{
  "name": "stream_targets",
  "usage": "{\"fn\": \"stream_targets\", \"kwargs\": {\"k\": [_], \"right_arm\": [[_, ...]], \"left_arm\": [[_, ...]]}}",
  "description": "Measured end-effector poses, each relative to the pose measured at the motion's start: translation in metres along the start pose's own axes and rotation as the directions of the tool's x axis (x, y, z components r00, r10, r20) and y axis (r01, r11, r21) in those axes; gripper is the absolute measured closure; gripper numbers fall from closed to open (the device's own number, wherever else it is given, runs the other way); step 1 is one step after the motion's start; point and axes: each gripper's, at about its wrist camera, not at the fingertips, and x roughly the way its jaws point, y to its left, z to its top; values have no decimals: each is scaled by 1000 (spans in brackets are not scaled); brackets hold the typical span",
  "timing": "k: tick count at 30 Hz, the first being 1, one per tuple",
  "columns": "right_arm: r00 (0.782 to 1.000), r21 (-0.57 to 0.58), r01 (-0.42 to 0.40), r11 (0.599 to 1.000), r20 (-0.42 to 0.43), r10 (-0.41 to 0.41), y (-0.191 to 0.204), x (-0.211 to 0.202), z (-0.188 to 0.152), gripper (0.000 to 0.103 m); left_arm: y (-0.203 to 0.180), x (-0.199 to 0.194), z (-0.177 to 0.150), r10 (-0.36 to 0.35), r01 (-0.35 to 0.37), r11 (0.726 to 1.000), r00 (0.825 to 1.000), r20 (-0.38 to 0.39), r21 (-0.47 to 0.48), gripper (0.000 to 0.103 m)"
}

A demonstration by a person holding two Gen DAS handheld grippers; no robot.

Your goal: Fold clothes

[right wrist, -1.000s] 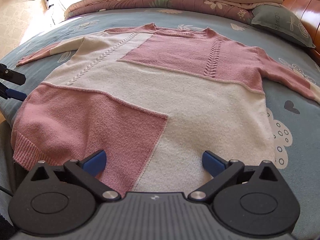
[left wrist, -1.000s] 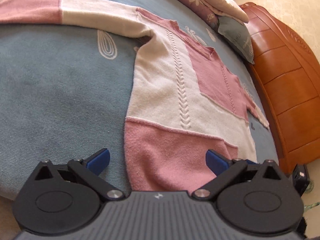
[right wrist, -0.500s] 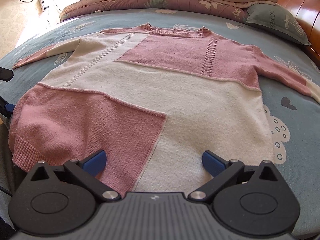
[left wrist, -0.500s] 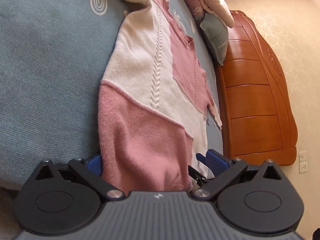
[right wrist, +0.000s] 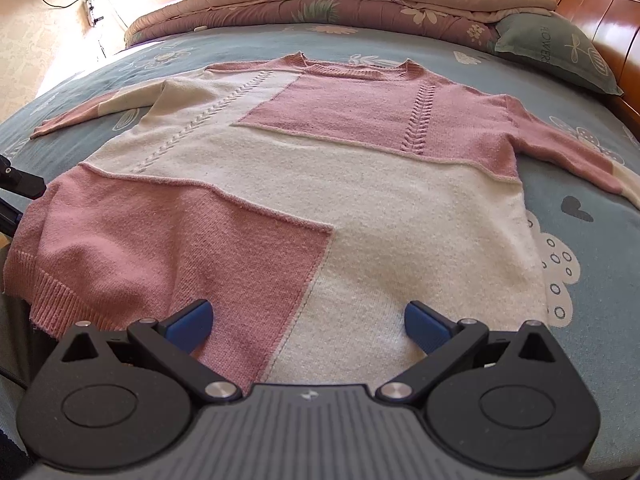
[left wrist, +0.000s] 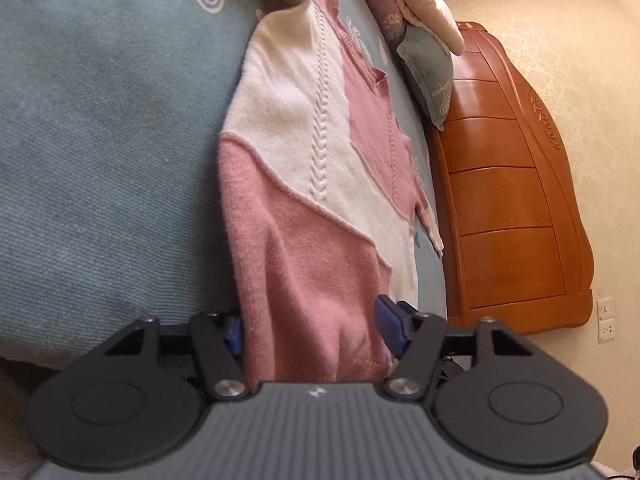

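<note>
Home bedroom, bed [right wrist: 400, 40], pillow [right wrist: 552, 52], wooden headboard [left wrist: 508, 200]

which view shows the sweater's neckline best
The right wrist view: the sweater lies spread flat, with its whole neckline facing the camera. The left wrist view shows it edge-on, only a sliver of collar.

Sweater [right wrist: 304, 184]: knit, colour-blocked pink and cream, ribbed hem and round ribbed neckline, two vertical cable-stitch lines down the front. Lies spread front-up on the blue patterned bed cover [right wrist: 580, 216], neckline at the far end, hem at the near edge. Both sleeves extended outward to the sides; each changes colour toward the cuff. In the left wrist view, the pink hem corner [left wrist: 320, 320] is bunched and slightly lifted off the cover.
</note>
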Motion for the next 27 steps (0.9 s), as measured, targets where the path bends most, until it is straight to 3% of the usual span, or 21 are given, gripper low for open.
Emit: {"fn": "stream_targets", "kwargs": {"k": [1,2,7,14,18,21,27], "right_arm": [[1000,0,-1,1000,0,1,0,0,0,0],[1000,1,-2,1000,1,2,0,-1,0,0],[1000,1,1,1000,1,-1,0,0,0,0],[1000,4,5,1000,1,-5,1,0,0,0],[1000,3,5,1000,-4,-5,1,0,1,0],[1000,3,6,1000,-6,-6,1,-1,0,0],[999,13,-4,1000,-49,5,2,-8,10,0]], "left_arm": [[7,-1,-1,-1,1,1000,1000,-1,-15,81],[13,-1,-1,-2,2,1000,1000,-1,-30,85],[8,-1,-3,16,-16,1000,1000,-8,5,85],[-16,-6,-4,106,-100,989,993,-51,106,90],[-27,-16,-5,133,-128,982,990,-34,139,98],[-38,-34,-4,150,-147,975,989,-11,168,98],[-33,-70,6,292,-294,945,956,35,143,98]]}}
